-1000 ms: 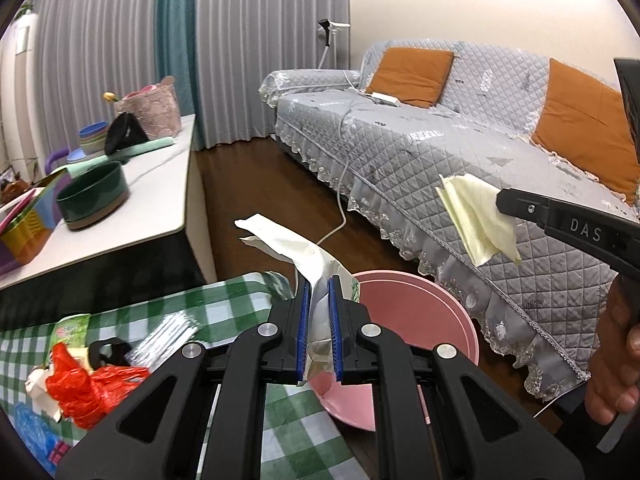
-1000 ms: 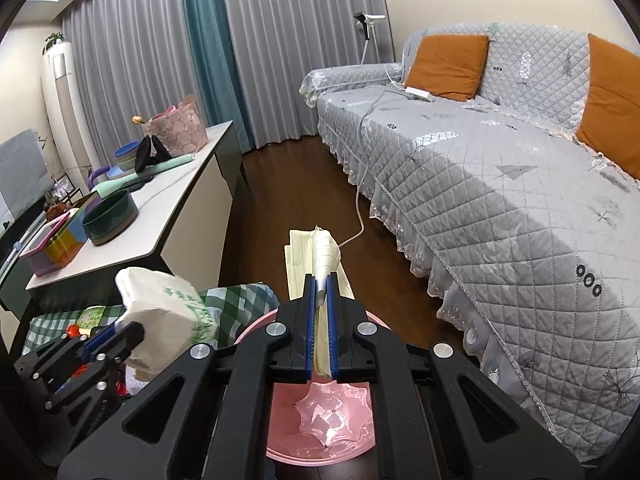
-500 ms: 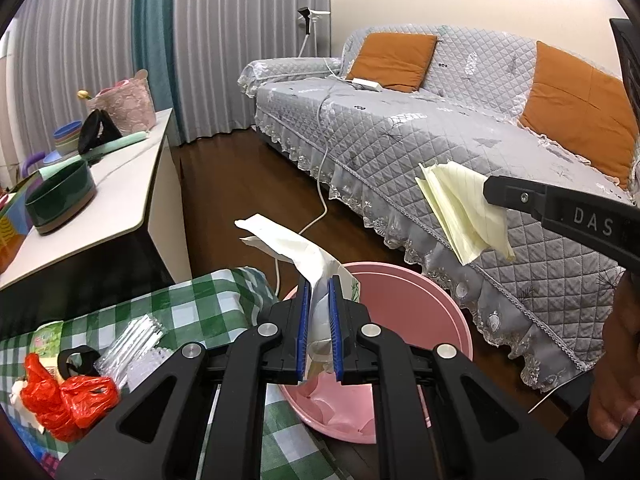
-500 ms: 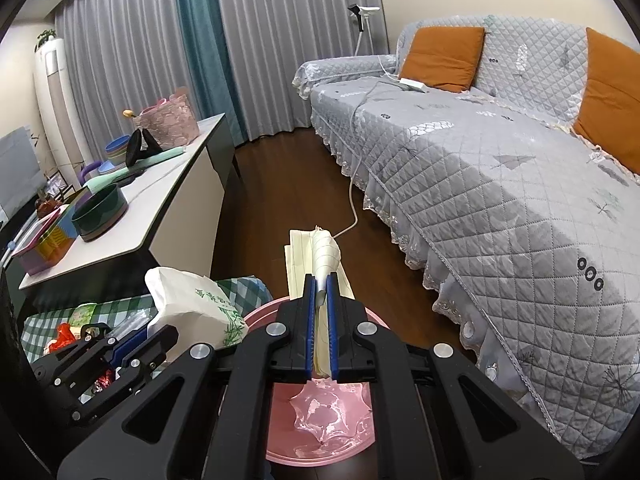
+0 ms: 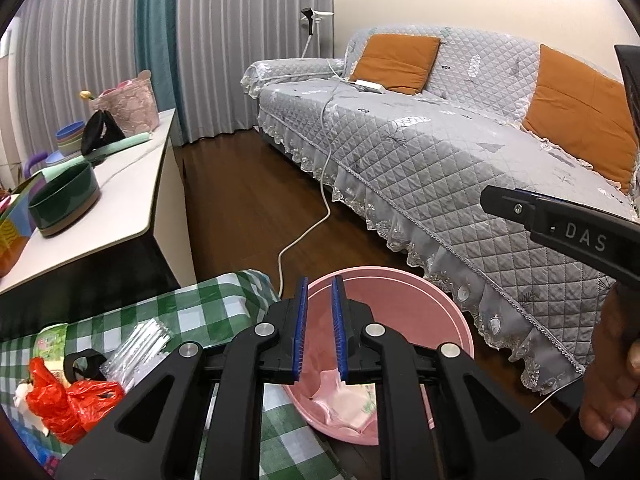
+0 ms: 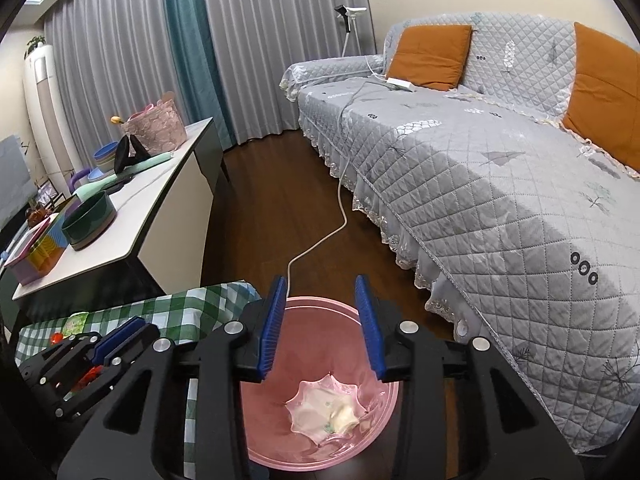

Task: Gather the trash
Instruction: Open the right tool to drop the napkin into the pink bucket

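A pink bin (image 6: 276,436) stands on the floor beside the green-checked table (image 5: 200,312), right under both grippers. Crumpled tissue and paper trash (image 6: 328,408) lies at its bottom. My right gripper (image 6: 320,284) hangs over the bin with its jaws opening and nothing between them. My left gripper (image 5: 320,292) sits at the bin's near-left rim, its jaws opening a little with an empty gap. On the table at lower left lie a red plastic bag (image 5: 68,400) and a clear wrapper (image 5: 140,344). The right gripper's finger (image 5: 560,224) shows at the right edge.
A grey quilted sofa (image 6: 500,184) with orange cushions fills the right side. A white cable (image 6: 340,216) trails across the dark wood floor. A white sideboard (image 5: 120,200) at the left holds a green bowl (image 5: 64,204) and baskets.
The left gripper let go of the tissue packet and the right gripper let go of the folded yellow paper. Both pieces now lie in the pink bin.
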Demonstrator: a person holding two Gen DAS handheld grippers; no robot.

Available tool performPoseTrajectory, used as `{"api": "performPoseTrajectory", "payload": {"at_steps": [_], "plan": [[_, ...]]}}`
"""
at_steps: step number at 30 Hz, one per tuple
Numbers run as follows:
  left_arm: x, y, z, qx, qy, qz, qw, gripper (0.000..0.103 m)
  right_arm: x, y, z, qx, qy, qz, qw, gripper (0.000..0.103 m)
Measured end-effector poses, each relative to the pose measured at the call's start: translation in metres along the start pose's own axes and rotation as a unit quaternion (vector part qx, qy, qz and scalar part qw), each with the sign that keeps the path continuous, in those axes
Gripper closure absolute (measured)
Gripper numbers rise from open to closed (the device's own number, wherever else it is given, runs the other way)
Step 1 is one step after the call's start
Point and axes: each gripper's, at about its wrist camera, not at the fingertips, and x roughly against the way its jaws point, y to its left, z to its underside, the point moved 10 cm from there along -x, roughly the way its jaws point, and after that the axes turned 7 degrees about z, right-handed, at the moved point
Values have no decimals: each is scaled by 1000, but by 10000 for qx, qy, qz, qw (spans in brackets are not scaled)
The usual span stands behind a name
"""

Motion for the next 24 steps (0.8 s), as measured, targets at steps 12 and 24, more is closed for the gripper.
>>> {"api": "performPoseTrajectory", "payload": {"at_steps": [12,24], "plan": [[44,25,3,142,-165,-209,9995,90,16,18,-2,211,-235,-84,9995,66],[105,57,19,316,-391,-474,9976,90,46,42,7,460,-464,-188,9977,66]]}}
